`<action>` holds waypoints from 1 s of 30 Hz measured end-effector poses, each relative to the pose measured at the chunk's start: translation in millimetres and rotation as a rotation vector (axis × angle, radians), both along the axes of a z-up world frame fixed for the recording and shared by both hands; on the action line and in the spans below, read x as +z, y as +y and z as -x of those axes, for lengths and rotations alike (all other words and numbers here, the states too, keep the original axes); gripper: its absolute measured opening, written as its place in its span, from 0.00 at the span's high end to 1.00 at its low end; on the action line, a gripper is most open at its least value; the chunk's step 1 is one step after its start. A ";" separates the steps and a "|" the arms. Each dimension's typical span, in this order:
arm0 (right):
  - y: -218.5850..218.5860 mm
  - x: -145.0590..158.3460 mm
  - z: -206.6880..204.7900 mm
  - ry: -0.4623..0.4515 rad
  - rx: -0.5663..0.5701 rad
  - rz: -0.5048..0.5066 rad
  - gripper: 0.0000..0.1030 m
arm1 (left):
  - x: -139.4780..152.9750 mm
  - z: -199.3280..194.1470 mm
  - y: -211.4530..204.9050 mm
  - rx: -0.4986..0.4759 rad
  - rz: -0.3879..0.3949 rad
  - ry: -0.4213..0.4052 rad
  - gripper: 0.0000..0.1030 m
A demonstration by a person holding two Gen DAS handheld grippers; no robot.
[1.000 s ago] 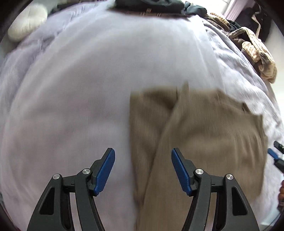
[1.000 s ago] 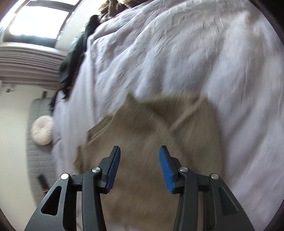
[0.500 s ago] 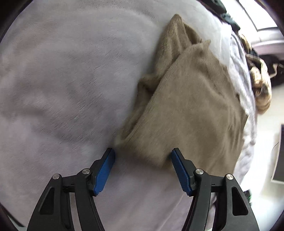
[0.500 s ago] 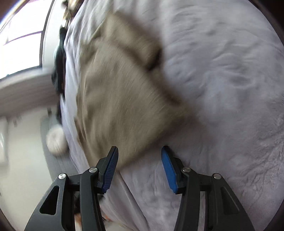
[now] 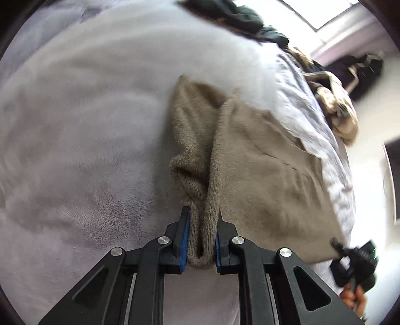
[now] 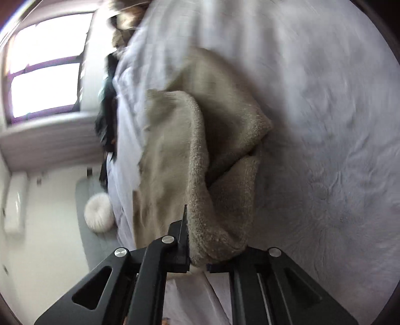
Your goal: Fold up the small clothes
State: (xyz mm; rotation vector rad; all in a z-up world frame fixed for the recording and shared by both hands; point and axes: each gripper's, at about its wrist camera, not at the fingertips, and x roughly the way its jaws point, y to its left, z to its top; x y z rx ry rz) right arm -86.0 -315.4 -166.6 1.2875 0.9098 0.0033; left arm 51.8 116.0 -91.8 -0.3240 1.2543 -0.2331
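A tan knitted garment [image 5: 262, 175], partly folded, lies on the pale lilac bed cover [image 5: 87, 125]. My left gripper [image 5: 201, 240] is closing on the garment's near left corner; a bunched fold sits between its blue pads [image 5: 185, 237], which press on it. In the right wrist view the same garment [image 6: 175, 155] is doubled over, and my right gripper [image 6: 200, 250] is closing on its thick near edge, the cloth draped over the right finger. From the left wrist view the right gripper [image 5: 352, 260] shows at the garment's far right corner, held by a hand [image 5: 352, 297].
Dark clothes [image 5: 240, 15] and a patterned beige cloth [image 5: 337, 112] are piled at the bed's far edge. A white round cushion [image 6: 98, 215] lies on a grey mat beside the bed, under a bright window [image 6: 45, 75]. The bed cover [image 6: 325, 150] spreads out to the right.
Both grippers stood open over the garment and have since closed on its near corners. The cloth now bunches up between the jaws, and both views have swung round.
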 end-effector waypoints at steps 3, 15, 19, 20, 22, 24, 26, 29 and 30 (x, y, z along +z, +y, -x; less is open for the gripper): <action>-3.7 6.1 10.4 0.009 0.012 0.041 0.92 | 1.4 7.5 6.1 -0.029 -0.028 -0.005 0.85; -21.6 -26.5 41.6 0.308 -0.005 0.192 0.89 | -27.1 22.1 50.6 -0.005 -0.280 0.105 0.65; -28.5 15.2 29.9 0.233 0.008 0.325 0.89 | -1.4 3.6 53.1 -0.009 -0.228 0.046 0.65; -29.1 22.6 16.3 0.207 0.031 0.342 0.89 | 3.9 -2.9 49.9 -0.021 -0.218 0.027 0.65; -27.0 33.6 -7.3 0.167 0.090 0.377 0.89 | 10.7 -20.9 35.2 -0.056 -0.194 -0.009 0.65; -23.0 38.0 -33.5 0.147 0.137 0.414 0.89 | 12.6 -42.9 15.0 -0.089 -0.183 -0.022 0.65; -18.1 37.2 -59.1 0.141 0.167 0.428 0.89 | 11.0 -60.4 -7.2 -0.109 -0.166 -0.041 0.65; -9.9 31.2 -87.7 0.140 0.200 0.432 0.89 | 5.7 -76.6 -39.5 -0.147 -0.127 -0.046 0.65; -7.9 28.1 -94.2 0.138 0.213 0.439 0.89 | 3.5 -78.3 -46.4 -0.165 -0.132 -0.052 0.65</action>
